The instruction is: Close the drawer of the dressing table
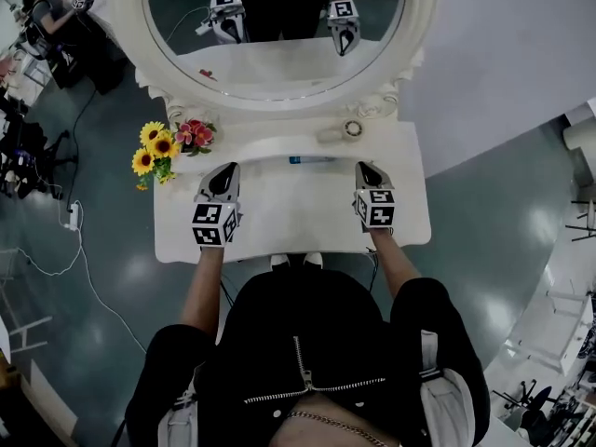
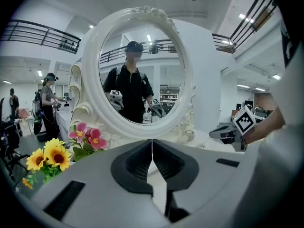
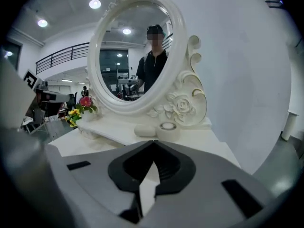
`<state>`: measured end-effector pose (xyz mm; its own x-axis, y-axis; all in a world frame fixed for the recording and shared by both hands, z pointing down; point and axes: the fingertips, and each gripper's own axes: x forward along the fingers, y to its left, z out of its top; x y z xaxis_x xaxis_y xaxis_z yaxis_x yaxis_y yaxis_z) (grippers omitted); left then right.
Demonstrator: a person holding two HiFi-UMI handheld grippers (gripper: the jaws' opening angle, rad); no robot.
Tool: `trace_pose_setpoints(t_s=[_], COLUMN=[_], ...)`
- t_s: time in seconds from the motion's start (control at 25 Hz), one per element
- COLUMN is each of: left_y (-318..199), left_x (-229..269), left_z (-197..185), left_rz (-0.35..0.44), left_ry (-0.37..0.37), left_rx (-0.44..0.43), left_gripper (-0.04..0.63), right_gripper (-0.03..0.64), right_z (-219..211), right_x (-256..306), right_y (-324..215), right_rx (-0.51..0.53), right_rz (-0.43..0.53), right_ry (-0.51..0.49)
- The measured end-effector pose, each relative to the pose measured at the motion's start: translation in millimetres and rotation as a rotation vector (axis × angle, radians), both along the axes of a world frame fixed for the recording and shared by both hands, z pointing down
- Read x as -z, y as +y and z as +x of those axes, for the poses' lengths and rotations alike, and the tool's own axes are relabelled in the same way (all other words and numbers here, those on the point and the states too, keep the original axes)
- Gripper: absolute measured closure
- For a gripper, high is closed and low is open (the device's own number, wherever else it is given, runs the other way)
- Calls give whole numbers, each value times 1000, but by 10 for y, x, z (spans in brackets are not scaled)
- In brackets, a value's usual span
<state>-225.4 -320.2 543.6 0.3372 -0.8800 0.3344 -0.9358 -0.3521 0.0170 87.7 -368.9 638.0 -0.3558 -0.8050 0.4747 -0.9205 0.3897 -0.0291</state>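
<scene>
With left tongs (image 1: 229, 168) and right tongs (image 1: 363, 167) both closed and empty over the dressing table worktop (image 1: 298, 210), check the drawer, hidden under the near edge, and press its front squarely inward only if found protruding.

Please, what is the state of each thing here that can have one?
Left gripper: shut, empty.
Right gripper: shut, empty.
Drawer: not visible; nothing sticks out past the table front.
Tube: lying flat on the table.
Flowers: standing upright.
</scene>
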Motion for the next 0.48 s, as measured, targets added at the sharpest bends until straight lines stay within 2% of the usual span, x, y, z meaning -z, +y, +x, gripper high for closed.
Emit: trace_pose_setpoints(t_s=[0.28, 0.48], left_y=[35, 54], left_x=[175, 245], left_z=[30, 41], left_rz=[45, 65], left_ry=[8, 6], left_rx=[-5, -9], left_gripper=[574, 574], right_gripper=[611, 612], right_z=[-245, -505], right_x=[528, 1082], right_y=[-66, -25], right_rx=[31, 103], right_rz=[95, 210], right_ry=[-64, -70])
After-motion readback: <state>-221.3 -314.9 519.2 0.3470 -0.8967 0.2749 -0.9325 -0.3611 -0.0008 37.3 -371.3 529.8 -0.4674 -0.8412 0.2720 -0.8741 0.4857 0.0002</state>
